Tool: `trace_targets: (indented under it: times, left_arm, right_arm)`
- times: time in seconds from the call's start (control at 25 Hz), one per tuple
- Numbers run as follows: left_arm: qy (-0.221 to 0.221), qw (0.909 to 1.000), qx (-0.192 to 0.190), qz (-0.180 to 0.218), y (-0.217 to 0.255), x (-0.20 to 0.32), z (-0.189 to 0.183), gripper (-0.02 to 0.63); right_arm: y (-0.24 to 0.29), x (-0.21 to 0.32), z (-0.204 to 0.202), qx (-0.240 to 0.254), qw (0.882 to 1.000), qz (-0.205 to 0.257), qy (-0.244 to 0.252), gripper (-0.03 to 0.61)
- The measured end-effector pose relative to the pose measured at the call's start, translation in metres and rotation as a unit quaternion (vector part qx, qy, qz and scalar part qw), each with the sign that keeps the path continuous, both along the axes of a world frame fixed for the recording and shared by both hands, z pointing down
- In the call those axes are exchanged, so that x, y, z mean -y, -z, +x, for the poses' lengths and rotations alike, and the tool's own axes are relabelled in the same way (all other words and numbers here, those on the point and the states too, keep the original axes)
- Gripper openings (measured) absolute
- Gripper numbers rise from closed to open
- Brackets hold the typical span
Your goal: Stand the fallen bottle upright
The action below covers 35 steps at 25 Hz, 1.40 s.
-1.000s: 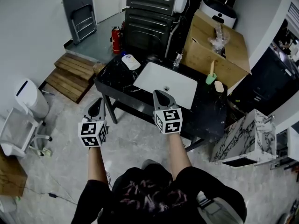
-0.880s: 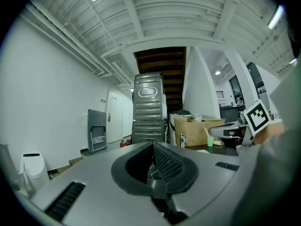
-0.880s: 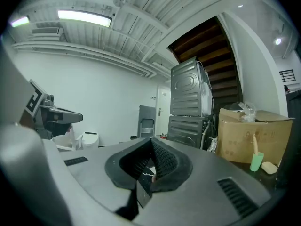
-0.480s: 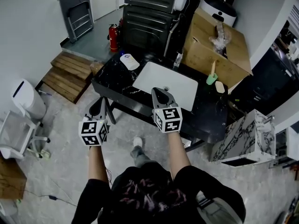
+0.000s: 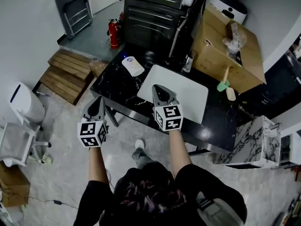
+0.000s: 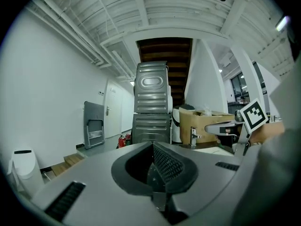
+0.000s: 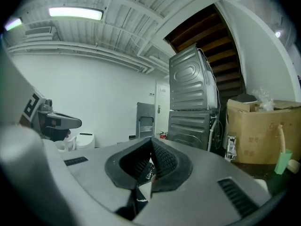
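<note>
Two grippers are being held out in front of the person, and both claws are pressed together with nothing pinched. The left gripper (image 5: pixel 97 105) is hovering over the floor, just off the front left corner of the dark counter (image 5: pixel 115 86). In the left gripper view its ribbed pads (image 6: pixel 164 163) are meeting without any thing between them. The right gripper (image 5: pixel 159 92) is hanging over the front left part of the white basin (image 5: pixel 190 92), and in the right gripper view its pads (image 7: pixel 162 159) are also closing on nothing.

What seems to be the bottle (image 5: pixel 133 65), a white oval thing, is lying flat on the back left part of the counter. It is left of the basin and apart from both grippers. A faucet (image 5: pixel 188 63) is standing behind the basin, and a green cup (image 5: pixel 222 85) is standing at its right side.
</note>
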<state>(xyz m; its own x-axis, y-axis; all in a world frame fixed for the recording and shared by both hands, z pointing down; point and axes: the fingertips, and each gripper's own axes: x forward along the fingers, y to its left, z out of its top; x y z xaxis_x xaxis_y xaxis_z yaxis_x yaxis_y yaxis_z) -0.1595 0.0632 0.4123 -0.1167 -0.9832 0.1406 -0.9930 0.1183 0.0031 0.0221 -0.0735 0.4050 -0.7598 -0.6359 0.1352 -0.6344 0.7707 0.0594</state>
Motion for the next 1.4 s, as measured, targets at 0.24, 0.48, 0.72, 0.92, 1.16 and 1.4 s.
trace_targets:
  times: [0.24, 0.48, 0.72, 0.92, 1.16, 1.4]
  left_arm:
    - [-0.003, 0.9997, -0.015, -0.019, -0.019, 0.067, -0.035, 0.009]
    - [0.000, 0.9991, -0.027, -0.032, -0.029, 0.130, -0.068, 0.009]
    - [0.004, 0.9983, -0.023, -0.054, -0.036, 0.177, -0.086, 0.009]
    - [-0.004, 0.9976, -0.011, -0.068, -0.038, 0.199, -0.090, 0.009]
    - [-0.006, 0.9969, -0.014, -0.077, -0.043, 0.211, -0.102, 0.009]
    - [-0.035, 0.9955, -0.022, -0.086, -0.056, 0.235, -0.116, 0.009]
  right_arm:
    - [-0.021, 0.067, -0.043, -0.016, 1.000, -0.020, 0.002, 0.014]
    - [-0.035, 0.126, -0.088, -0.026, 0.999, -0.035, 0.023, 0.014]
    - [-0.047, 0.170, -0.121, -0.042, 0.997, -0.047, 0.054, 0.015]
    - [-0.054, 0.188, -0.136, -0.038, 0.995, -0.062, 0.069, 0.017]
    - [-0.069, 0.192, -0.154, -0.056, 0.992, -0.075, 0.086, 0.053]
    - [-0.084, 0.203, -0.168, -0.078, 0.990, -0.089, 0.076, 0.111]
